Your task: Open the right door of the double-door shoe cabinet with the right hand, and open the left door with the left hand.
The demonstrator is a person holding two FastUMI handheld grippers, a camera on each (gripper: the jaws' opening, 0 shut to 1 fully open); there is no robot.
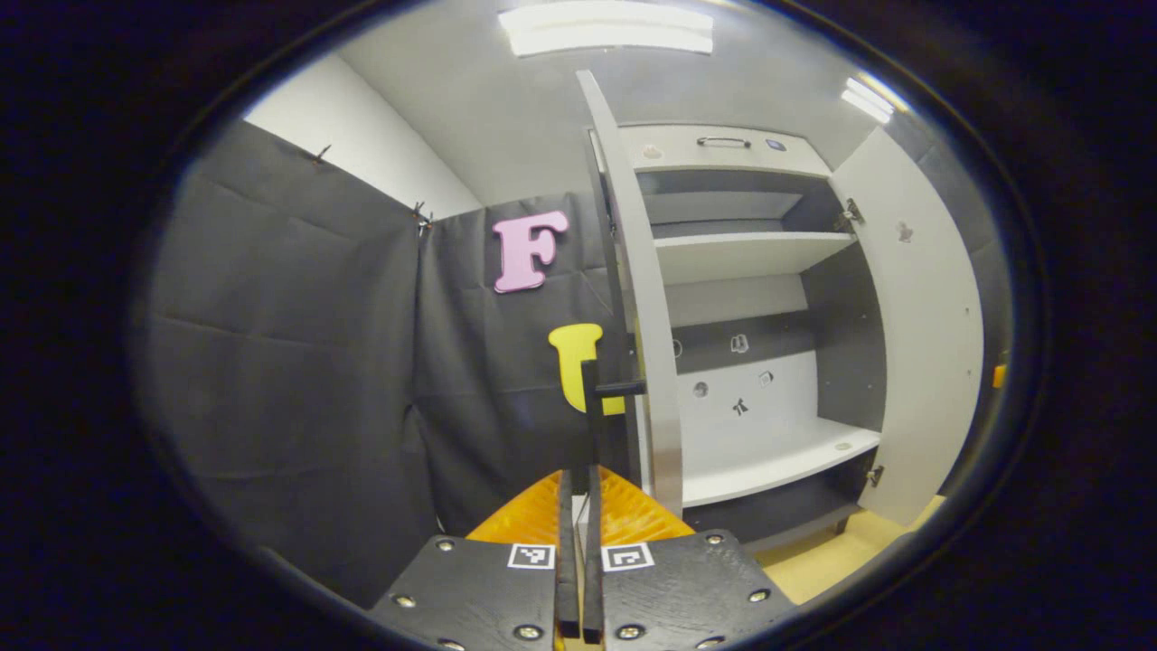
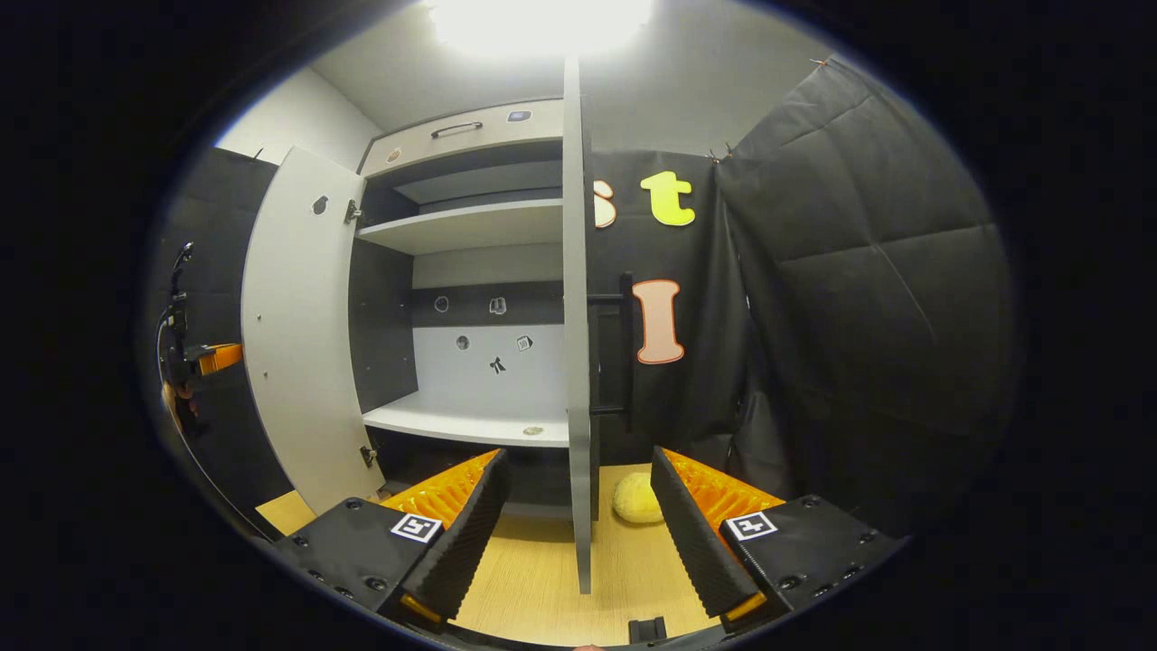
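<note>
The shoe cabinet (image 1: 750,258) stands with both doors swung out. In the left gripper view, the left door (image 1: 653,316) shows edge-on. Its black bar handle (image 1: 589,407) runs down between my orange fingers (image 1: 533,515), and my left gripper (image 1: 578,477) is shut on it. The right door (image 1: 917,344) hangs wide at the far side. In the right gripper view, my right gripper (image 2: 578,463) is open, its fingers (image 2: 461,493) on either side of the right door's edge (image 2: 577,298). That door's black handle (image 2: 624,344) is on its outer face, untouched. The left door (image 2: 298,344) stands open beyond.
White shelves (image 2: 470,226) and a dark back panel with small stickers fill the cabinet. A top drawer (image 1: 723,149) has a metal handle. A yellow round object (image 2: 637,499) lies on the wooden floor (image 2: 533,579). The other gripper (image 2: 203,359) shows behind the left door.
</note>
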